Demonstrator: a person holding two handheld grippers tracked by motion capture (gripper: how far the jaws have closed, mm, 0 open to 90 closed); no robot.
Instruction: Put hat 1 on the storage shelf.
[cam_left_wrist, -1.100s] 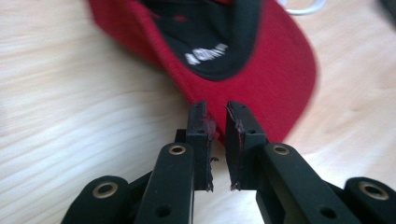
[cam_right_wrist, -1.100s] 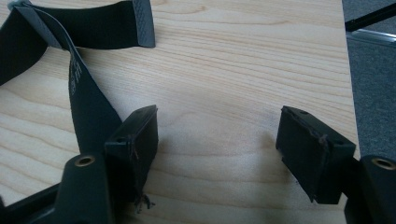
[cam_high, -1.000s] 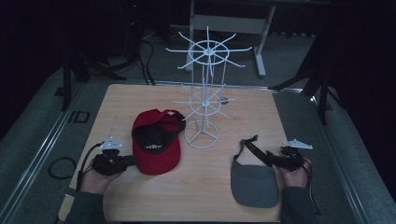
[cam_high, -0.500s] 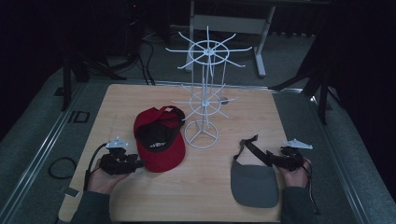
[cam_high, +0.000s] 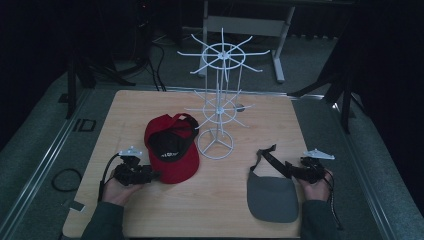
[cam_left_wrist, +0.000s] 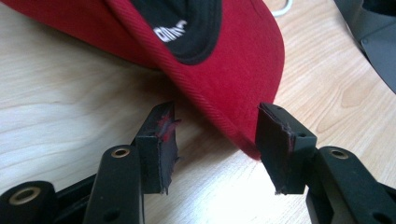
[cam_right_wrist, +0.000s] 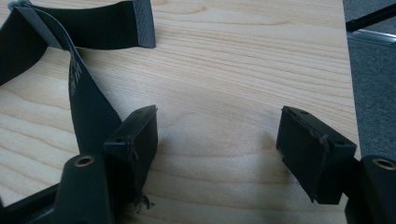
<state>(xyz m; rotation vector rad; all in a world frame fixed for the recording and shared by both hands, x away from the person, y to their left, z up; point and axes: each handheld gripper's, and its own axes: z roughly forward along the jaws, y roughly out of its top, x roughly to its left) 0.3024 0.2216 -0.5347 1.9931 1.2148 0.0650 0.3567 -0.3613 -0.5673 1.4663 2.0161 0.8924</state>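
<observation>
A red cap (cam_high: 171, 148) with a black lining lies upside down on the wooden table (cam_high: 220, 215), left of a white wire rack (cam_high: 220, 100). My left gripper (cam_high: 152, 175) is open at the cap's near brim. In the left gripper view the red brim (cam_left_wrist: 233, 84) reaches between the two spread jaws of the left gripper (cam_left_wrist: 217, 144). A grey cap (cam_high: 272, 195) lies at the front right with its dark strap (cam_high: 270, 157) spread out. My right gripper (cam_high: 292, 171) is open beside that strap. In the right gripper view the strap (cam_right_wrist: 79, 93) runs past the left jaw of the right gripper (cam_right_wrist: 217, 149).
The wire rack stands on a round base (cam_high: 215, 147) near the table's middle, its arms spreading wide above. A cable loop (cam_high: 65, 180) lies on the grey floor to the left. The table's right edge (cam_right_wrist: 348, 70) is close to the right gripper.
My left gripper has slid right, up to the red cap's brim, which now sits between its jaws. The right gripper and the grey cap have stayed put.
</observation>
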